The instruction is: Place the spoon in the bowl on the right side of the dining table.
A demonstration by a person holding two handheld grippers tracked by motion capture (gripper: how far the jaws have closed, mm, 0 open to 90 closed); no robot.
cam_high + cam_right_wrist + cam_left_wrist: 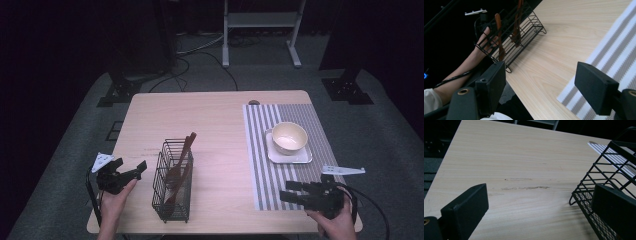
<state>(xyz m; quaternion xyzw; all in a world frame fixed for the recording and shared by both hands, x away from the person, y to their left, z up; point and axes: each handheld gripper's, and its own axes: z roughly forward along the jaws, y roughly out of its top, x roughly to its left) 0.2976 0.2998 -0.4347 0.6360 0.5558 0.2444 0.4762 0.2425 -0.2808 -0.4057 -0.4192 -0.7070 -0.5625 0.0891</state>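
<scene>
High view: left tongs (pixel 134 169) spread beside black wire basket (pixel 173 186) of brown wooden utensils (pixel 180 162); right tongs (pixel 292 191) spread, empty; next, probably grasp a utensil.

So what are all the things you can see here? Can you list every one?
Table: one, light wood, middle of the high view.
Wire basket: one, black, near left part of the table.
Wooden utensils: at least two, brown, standing tilted inside the wire basket.
Placemat: one, grey and white stripes, right part of the table.
Plate: one, white, squarish, on the placemat.
Bowl: one, cream, on the plate.
Metal frame: one, white, on the floor beyond the table.
Left gripper: one, black, open, held just left of the wire basket.
Right gripper: one, black, open, over the placemat's near edge.
</scene>
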